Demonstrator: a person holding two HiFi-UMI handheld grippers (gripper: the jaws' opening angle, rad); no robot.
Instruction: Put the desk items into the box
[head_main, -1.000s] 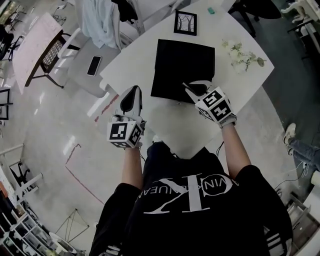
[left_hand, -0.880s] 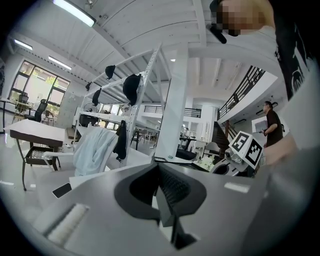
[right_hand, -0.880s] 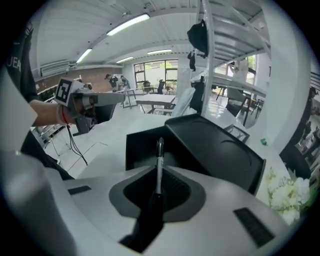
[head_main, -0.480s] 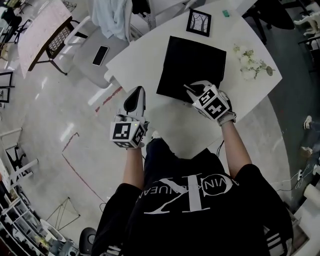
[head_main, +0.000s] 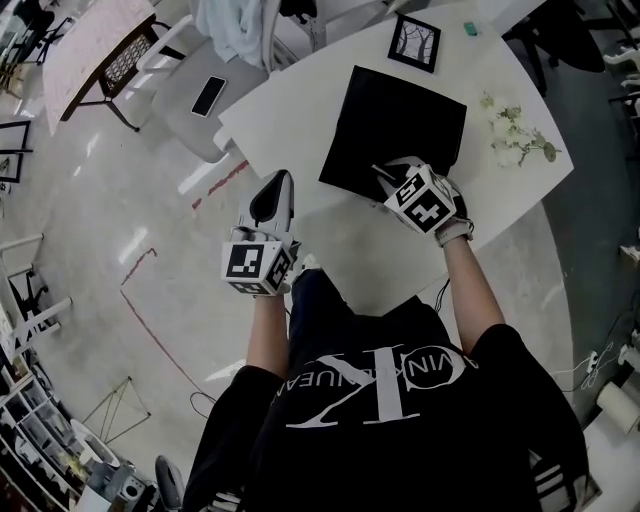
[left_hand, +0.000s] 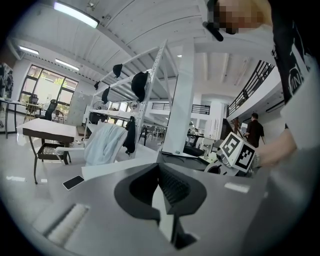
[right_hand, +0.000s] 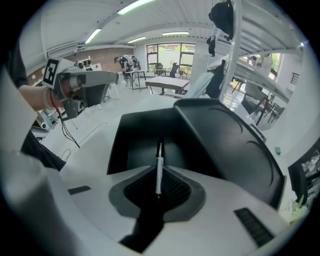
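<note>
An open black box (head_main: 400, 115) lies on the white table (head_main: 300, 110). My right gripper (head_main: 388, 176) hangs over the box's near edge, shut on a thin black-and-white pen (right_hand: 159, 165). In the right gripper view the pen points into the box's dark inside (right_hand: 145, 137), with the raised lid (right_hand: 225, 140) to the right. My left gripper (head_main: 272, 192) is held off the table's left edge, away from the box; its jaws are shut with nothing in them (left_hand: 161, 187). Beyond the box lie a framed picture (head_main: 414, 43) and white flowers (head_main: 515, 138).
A small green item (head_main: 470, 28) sits at the table's far edge. A phone (head_main: 208, 96) lies on a grey seat to the left, beside draped pale clothing (head_main: 230, 25). The person's dark shirt (head_main: 380, 400) fills the lower head view. Shelving and desks stand around.
The head view has shifted, so the table sits higher and further right. My right gripper has stayed at the box's near edge with the pen in it. The left gripper has barely moved.
</note>
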